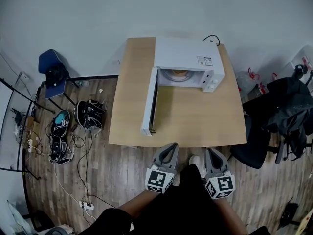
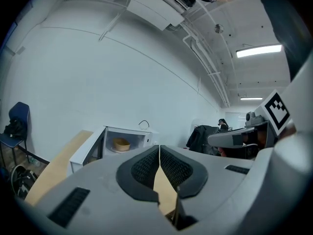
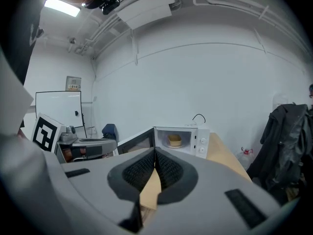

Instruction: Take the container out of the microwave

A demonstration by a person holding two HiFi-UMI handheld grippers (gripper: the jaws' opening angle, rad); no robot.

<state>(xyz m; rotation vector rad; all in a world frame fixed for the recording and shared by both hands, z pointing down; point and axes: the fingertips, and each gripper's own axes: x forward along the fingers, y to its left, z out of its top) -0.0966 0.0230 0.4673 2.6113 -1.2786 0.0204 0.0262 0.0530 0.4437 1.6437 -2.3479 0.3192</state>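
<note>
A white microwave (image 1: 188,62) stands at the far side of a wooden table (image 1: 195,121), with its door (image 1: 149,102) swung open to the left. Inside sits a tan container (image 1: 178,73), which also shows as the container (image 2: 121,144) in the left gripper view and as the container (image 3: 174,140) in the right gripper view. My left gripper (image 1: 170,147) and right gripper (image 1: 211,151) hover side by side just off the table's near edge, well short of the microwave. The left gripper (image 2: 159,148) has its pads pressed together on nothing, and so does the right gripper (image 3: 155,152).
A blue chair (image 1: 54,75), shoes (image 1: 89,114) and cables (image 1: 73,180) lie on the floor at the left. A black chair draped with a dark jacket (image 1: 286,114) stands right of the table. A whiteboard (image 3: 58,109) hangs on the left wall.
</note>
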